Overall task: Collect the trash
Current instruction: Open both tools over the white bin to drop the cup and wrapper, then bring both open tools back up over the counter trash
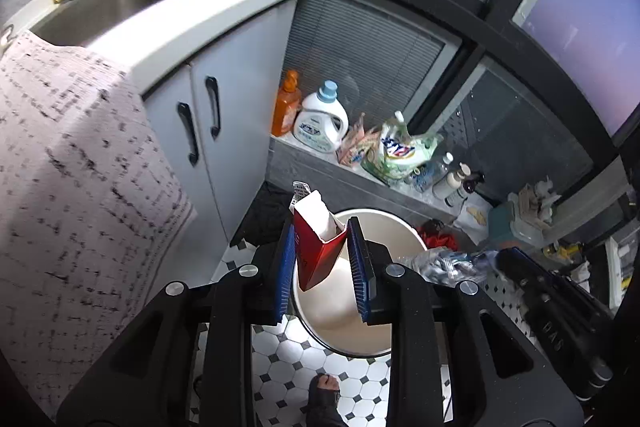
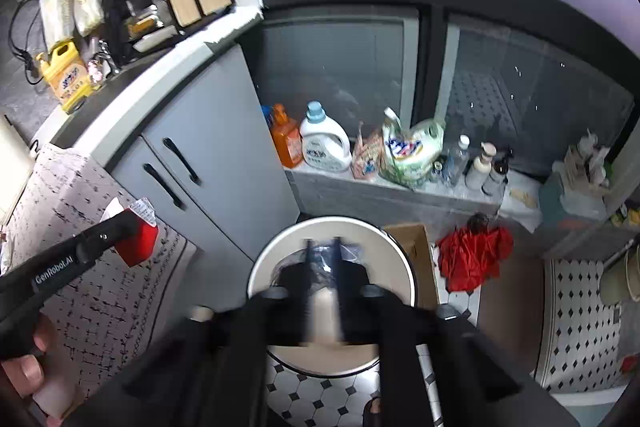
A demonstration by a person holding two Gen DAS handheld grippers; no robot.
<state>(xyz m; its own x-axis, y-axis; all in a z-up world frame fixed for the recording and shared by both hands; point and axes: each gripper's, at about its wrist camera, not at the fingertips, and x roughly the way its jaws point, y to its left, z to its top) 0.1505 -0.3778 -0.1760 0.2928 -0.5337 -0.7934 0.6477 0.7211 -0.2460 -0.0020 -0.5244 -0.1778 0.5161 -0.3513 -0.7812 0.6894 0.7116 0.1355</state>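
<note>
My left gripper [image 1: 320, 233] is shut on an opened red carton [image 1: 318, 251], which hangs tilted over the round white bin [image 1: 380, 217] on the tiled floor. From the right wrist view the same carton [image 2: 138, 243] and left gripper [image 2: 128, 227] sit left of the bin [image 2: 280, 239]. My right gripper [image 2: 323, 255] is blurred and points down into the bin. Its fingers stand apart, with crumpled clear plastic [image 2: 324, 261] between their tips. In the left wrist view that plastic [image 1: 440, 261] shows at the right gripper's tip [image 1: 500, 259], by the bin's right rim.
Grey cabinet doors [image 1: 224, 131] stand left of the bin. Detergent bottles [image 2: 324, 143] and refill bags [image 2: 412, 151] line a low ledge behind it. A cardboard box [image 2: 416, 251] and a red bag [image 2: 472, 259] lie at its right. A patterned garment [image 1: 72, 167] fills the left.
</note>
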